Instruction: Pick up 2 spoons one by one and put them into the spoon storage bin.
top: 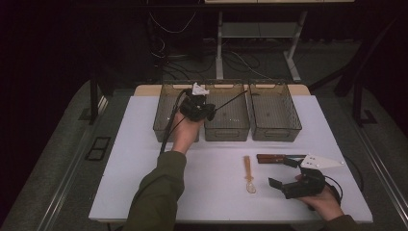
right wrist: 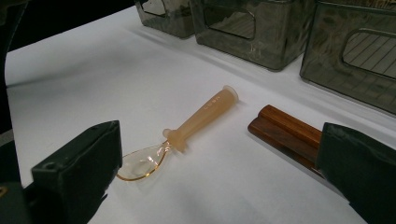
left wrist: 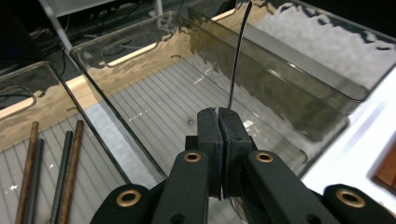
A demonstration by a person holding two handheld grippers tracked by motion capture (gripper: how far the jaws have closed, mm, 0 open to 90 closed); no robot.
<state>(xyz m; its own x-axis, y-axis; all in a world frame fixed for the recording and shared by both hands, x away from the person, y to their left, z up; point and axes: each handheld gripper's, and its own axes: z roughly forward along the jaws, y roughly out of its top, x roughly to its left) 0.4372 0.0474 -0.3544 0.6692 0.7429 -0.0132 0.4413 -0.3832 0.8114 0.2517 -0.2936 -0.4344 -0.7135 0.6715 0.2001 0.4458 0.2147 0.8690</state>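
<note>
left claw (left wrist: 218, 114) is clamped tight on a thin dark utensil (left wrist: 238, 51), pinching its lower end; the rod sticks up and away from the tips. in the high view the left claw (top: 204, 111) hangs over the row of three clear bins, about at the wall between the left bin (top: 166, 126) and the middle bin (top: 226, 126), with the rod slanting off toward the right bin (top: 274, 126). from the claw's own camera the middle bin floor (left wrist: 159, 107) lies right below and ahead of the tips, bare. the bin off to its left holds chopsticks (left wrist: 51, 172).

right claw (right wrist: 219, 177) rests low over the surface (top: 202, 163), jaws wide apart, gripping nothing. just ahead of it, between the jaws' line of sight, lies an amber plastic spoon (right wrist: 187, 133), bowl nearest the claw, and a brown wooden piece (right wrist: 285, 130) off by the right jaw.

my read: sorting cutlery by type into bins, and this is the carry-and-place step for the dark rod. can't make out what its far end is, so which bin it belongs in is a guess; the middle one looks likeliest.

next move calls for: lower the tip inside the bin walls, tilt the rod flat so it doesn't lean on the rim, then let go. the spoon looks like the next pick for the right claw.
</note>
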